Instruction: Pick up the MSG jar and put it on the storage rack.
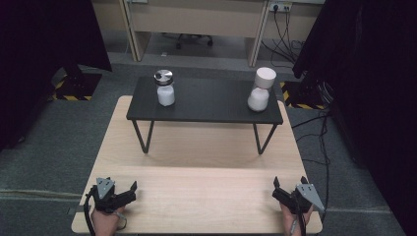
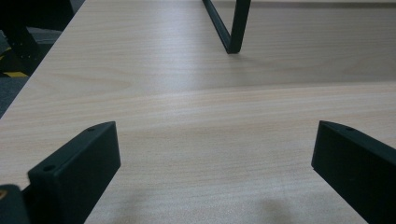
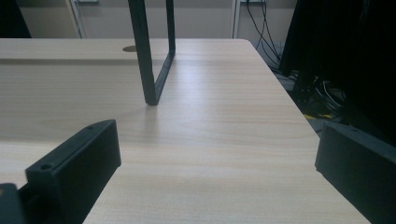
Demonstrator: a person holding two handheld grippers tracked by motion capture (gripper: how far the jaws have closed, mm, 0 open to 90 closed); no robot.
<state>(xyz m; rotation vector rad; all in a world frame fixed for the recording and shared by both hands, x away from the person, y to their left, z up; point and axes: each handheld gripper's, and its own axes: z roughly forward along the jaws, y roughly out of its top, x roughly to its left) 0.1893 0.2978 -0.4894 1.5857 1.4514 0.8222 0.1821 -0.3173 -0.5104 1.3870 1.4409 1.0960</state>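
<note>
Two containers stand on a low black shelf (image 1: 206, 105) at the far side of the wooden table (image 1: 196, 196). The left one is a clear jar (image 1: 165, 91) with white contents and a silver lid. The right one is a white container (image 1: 259, 93) with a broad white cap. My left gripper (image 1: 118, 187) rests at the table's near left corner, open and holding nothing. At the near right corner my right gripper (image 1: 290, 183) is also open and holds nothing. In the left gripper view (image 2: 215, 140) and the right gripper view (image 3: 217, 140) the jaws stand wide apart over bare wood.
The shelf rests on thin black hairpin legs (image 2: 231, 28) (image 3: 149, 60) ahead of each gripper. Grey carpet surrounds the table, and black curtains (image 1: 373, 73) hang at both sides. Cables (image 1: 319, 128) lie on the floor to the right. Desks stand at the back.
</note>
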